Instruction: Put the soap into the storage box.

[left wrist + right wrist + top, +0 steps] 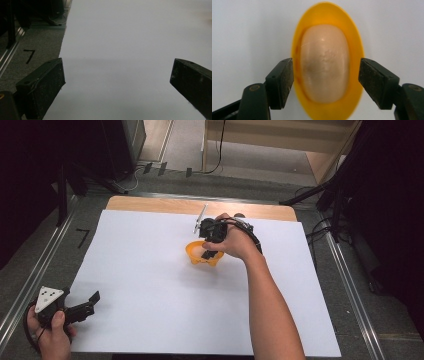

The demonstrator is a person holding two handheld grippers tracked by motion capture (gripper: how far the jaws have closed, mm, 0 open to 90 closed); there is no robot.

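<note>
Egg (324, 63) lies in orange bowl (297, 42), centre frame, long axis vertical, between right gripper (325, 82) jaws; pads part-open, not touching it. Left gripper (117, 82) wide open, empty, lower left.

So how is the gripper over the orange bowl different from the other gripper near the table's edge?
The right gripper hangs over the round orange plastic bowl, its jaws on either side of the bowl; the left gripper sits at the near corner of the white paper sheet, with bare paper between its jaws. The left gripper's jaws stand wider apart. Both are black, hand-held and open.
</note>
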